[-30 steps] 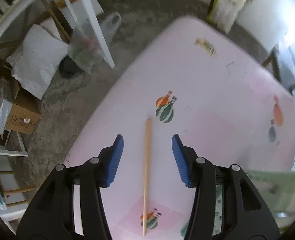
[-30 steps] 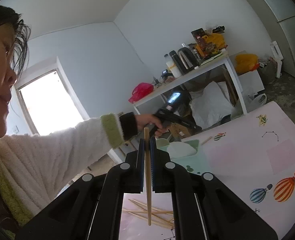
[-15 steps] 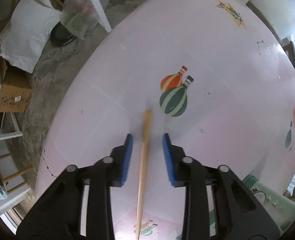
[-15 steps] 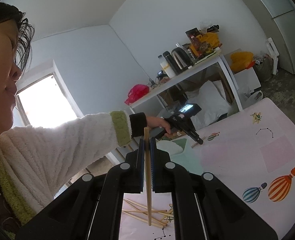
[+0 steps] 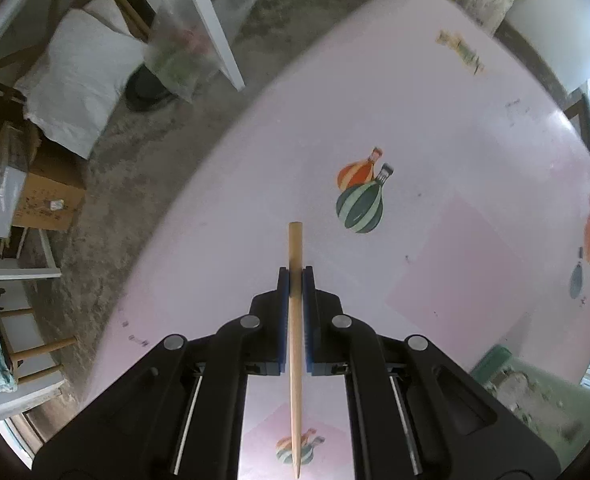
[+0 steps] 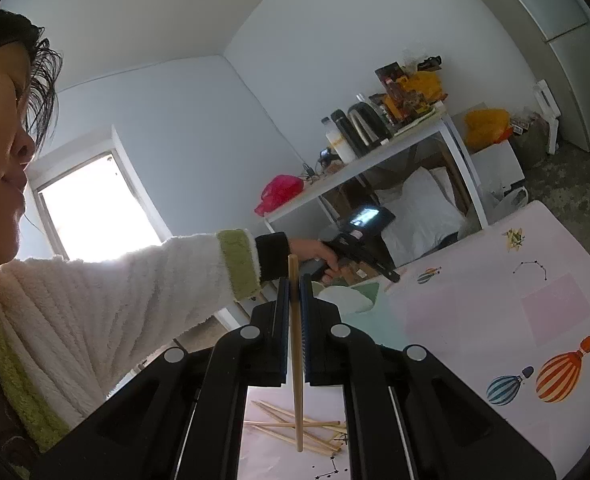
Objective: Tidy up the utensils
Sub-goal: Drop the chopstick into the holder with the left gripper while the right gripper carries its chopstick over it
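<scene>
Pink vinyl covers the table (image 5: 435, 128), printed with hot-air balloons, and the green-and-orange balloon print (image 5: 359, 196) is your landmark in the left wrist view. Your left gripper (image 5: 295, 276) points down at the cloth, and its blue pads (image 5: 282, 312) are pressed together on a slim pale wooden chopstick (image 5: 295, 340). That stick runs lengthwise through the jaws, its blunt end poking out just short of the balloon print and its thin tip trailing back toward you. You grip it near the thick end, which probably gives the pads more wood to bite on. Whether it has left the cloth I cannot tell. A mint-green tray (image 5: 535, 392) sits well to the right of the balloon print, at the table edge; it looks like the likely place for sorted sticks.

From the right wrist view, your right gripper (image 6: 294, 284) is held about level, jaws pinched narrow on a second wooden chopstick (image 6: 296, 360) that stands upright between them, clear of the table, so it seems parked while the other hand works. Below it, near the bottom of the picture, a loose heap of wooden chopsticks (image 6: 295, 426) lies crossed on the pink cloth, not yet sorted. Your sleeve (image 6: 135, 280), white fleece with a green cuff, reaches out to the far gripper near another small balloon print (image 6: 429, 276).
</scene>
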